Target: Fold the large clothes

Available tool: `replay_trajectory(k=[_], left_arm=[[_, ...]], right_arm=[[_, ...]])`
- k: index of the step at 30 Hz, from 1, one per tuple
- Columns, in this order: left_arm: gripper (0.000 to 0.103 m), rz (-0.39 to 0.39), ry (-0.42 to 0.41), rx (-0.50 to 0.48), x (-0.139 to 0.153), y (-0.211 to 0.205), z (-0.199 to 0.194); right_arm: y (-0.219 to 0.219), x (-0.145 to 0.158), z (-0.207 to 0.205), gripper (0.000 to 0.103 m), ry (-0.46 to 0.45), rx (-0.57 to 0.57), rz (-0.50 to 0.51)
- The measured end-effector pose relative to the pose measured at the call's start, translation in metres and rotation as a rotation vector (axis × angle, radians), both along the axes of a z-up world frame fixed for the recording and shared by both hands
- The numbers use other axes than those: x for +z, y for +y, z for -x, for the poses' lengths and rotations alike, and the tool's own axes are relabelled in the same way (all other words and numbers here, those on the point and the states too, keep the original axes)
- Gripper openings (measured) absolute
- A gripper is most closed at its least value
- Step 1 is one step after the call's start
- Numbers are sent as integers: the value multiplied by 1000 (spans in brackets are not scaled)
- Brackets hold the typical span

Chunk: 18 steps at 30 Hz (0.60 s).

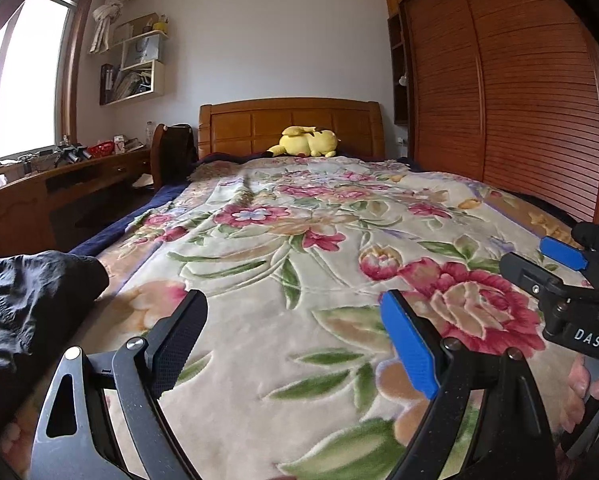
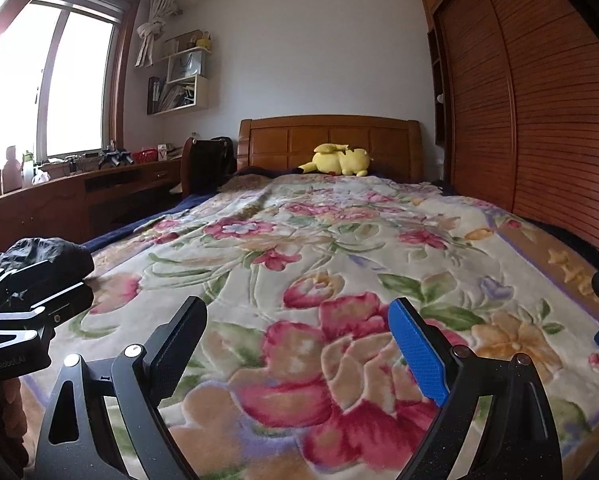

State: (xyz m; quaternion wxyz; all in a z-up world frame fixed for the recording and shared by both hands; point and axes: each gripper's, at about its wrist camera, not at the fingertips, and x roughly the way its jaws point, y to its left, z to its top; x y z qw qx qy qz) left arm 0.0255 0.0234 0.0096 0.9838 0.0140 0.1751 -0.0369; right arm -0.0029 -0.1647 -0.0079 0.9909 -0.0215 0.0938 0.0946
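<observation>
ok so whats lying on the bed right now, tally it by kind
dark crumpled garment: 1
yellow plush toy: 1
floral blanket covering the bed: 1
total: 3

Count: 2 grippers, left gripper [image 1: 295, 320] and right gripper [image 2: 299, 326], both wide open. 1 dark garment [image 1: 31, 312] bunched near left. 1 floral blanket [image 1: 299, 240]. 1 yellow plush toy [image 1: 307, 142] far, by 1 wooden headboard [image 1: 251, 124].
</observation>
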Motion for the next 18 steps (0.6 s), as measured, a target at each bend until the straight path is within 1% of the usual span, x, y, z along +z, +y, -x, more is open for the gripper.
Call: replay_trajectory(k=[4,9,18], left_arm=[[89,21,0,13,-2,6,-1],[89,0,8,27,-5,7,-2],[89,5,9,26,-7,9,-2]], right_arm=[[0,1,-2,93,0,-9,15],[-2,2,-7,93,7,-9,21],[-3,4,-10,93,9,-3,24]])
